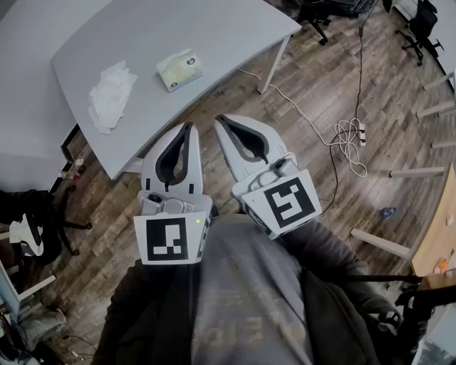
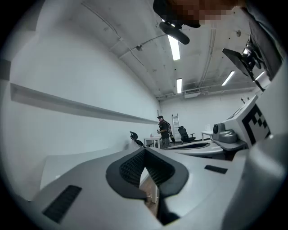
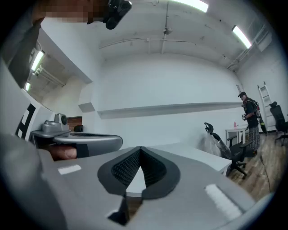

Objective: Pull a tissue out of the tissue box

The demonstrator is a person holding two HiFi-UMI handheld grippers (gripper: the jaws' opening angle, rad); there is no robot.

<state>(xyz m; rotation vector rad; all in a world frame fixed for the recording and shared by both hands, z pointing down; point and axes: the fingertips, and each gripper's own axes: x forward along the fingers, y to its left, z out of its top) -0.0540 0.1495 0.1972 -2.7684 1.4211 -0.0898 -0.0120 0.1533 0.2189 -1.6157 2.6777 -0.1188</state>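
A pale green tissue box (image 1: 179, 69) lies on the grey table (image 1: 214, 36) with no tissue sticking up from it that I can make out. A loose heap of white tissues (image 1: 110, 96) sits to its left on the table. Both grippers are held close to my body, over the wooden floor and short of the table's near edge. My left gripper (image 1: 190, 126) is shut and empty, its tips meeting (image 2: 145, 151). Beside it, my right gripper (image 1: 219, 120) is also shut with nothing in it (image 3: 140, 149). Neither gripper view shows the box.
A white cable and power strip (image 1: 354, 132) lie on the floor to the right. Office chairs (image 1: 318, 10) stand at the far right, another chair (image 1: 35, 228) at my left. A person (image 2: 164, 130) stands far across the room. The table leg (image 1: 273, 63) is ahead.
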